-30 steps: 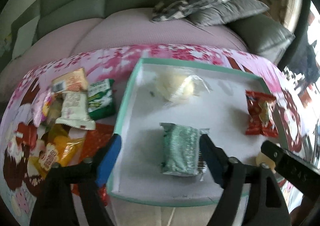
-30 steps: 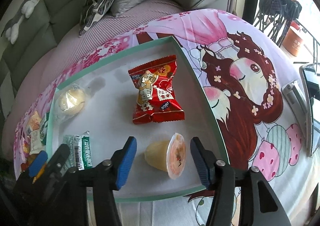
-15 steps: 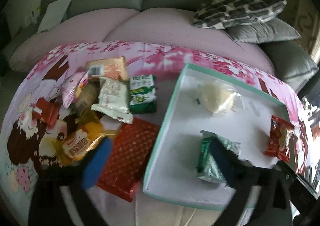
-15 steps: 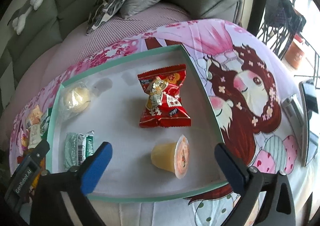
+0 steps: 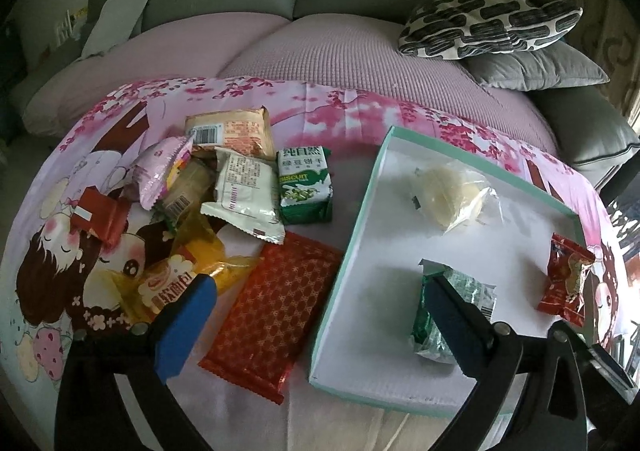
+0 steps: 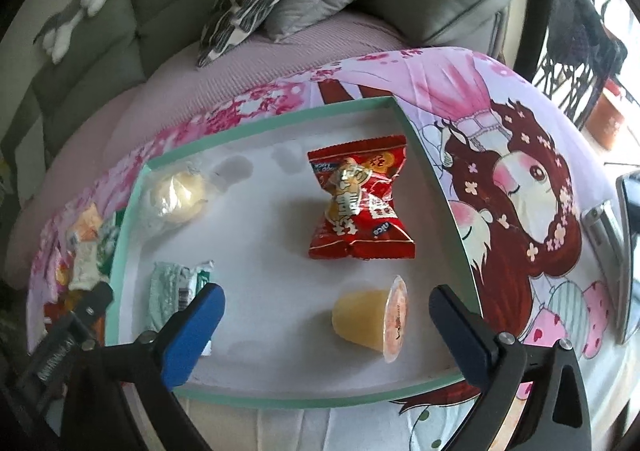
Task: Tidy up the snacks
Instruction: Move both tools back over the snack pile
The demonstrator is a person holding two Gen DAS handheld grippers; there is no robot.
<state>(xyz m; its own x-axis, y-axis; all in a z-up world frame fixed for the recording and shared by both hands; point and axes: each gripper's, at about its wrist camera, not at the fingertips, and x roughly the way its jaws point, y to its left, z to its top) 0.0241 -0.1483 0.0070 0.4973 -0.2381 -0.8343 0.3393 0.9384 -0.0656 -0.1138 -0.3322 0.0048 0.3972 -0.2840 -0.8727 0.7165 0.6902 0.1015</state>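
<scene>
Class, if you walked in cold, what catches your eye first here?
A teal-edged white tray sits on a pink cartoon cloth, holding a red snack bag and an orange jelly cup. Left of the tray lies a pile of loose snack packets.

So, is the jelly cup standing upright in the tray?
No, the jelly cup lies on its side in the tray, lid facing right.

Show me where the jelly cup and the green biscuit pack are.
jelly cup [image 6: 362, 321]: right wrist view, on its yellow side.
green biscuit pack [image 5: 305, 184]: left wrist view, on its front label.
</scene>
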